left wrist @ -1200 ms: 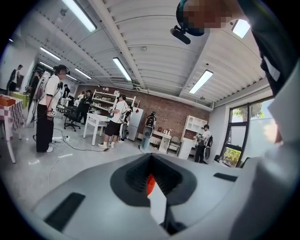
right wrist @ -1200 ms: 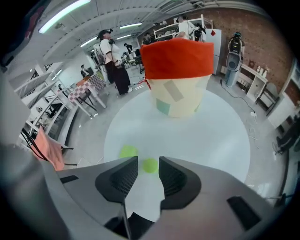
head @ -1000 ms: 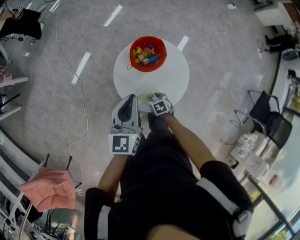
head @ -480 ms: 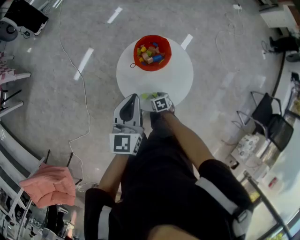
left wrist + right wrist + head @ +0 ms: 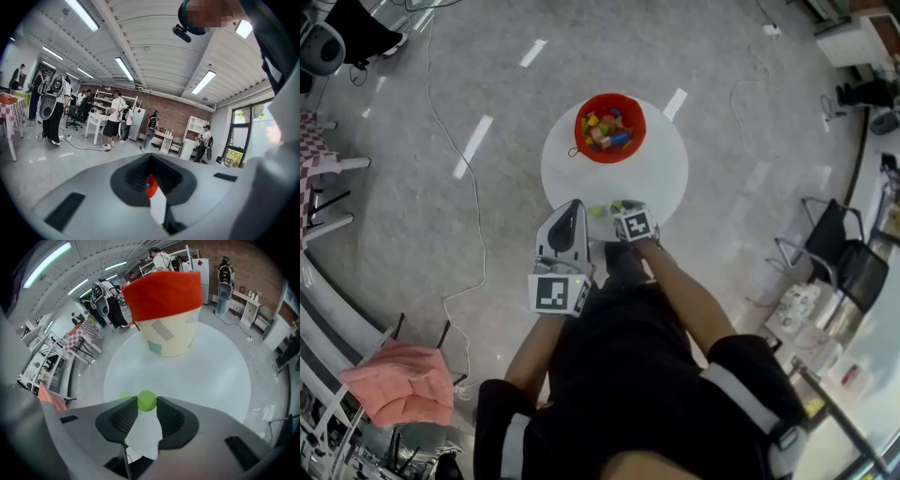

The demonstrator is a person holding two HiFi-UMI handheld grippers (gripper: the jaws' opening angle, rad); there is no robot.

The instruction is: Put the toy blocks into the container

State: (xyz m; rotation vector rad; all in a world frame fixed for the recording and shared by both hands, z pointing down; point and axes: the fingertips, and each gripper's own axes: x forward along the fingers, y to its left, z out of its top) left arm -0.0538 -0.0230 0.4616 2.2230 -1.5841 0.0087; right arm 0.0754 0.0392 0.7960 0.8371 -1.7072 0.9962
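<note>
table: round white table (image 5: 661, 178) | container: red-topped cream container (image 5: 164, 291) stands at its far side, dead ahead of our right claw (image 5: 147, 405) | left claw (image 5: 573, 208): clenched, empty, by the near edge | right claw: has just been closing, and we judge it pinches the small green ball block (image 5: 146, 399) at its tips, over the near edge

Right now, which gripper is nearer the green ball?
The right gripper: its jaws, just closing, have the green ball between them; the left gripper hangs apart at the table edge.
</note>
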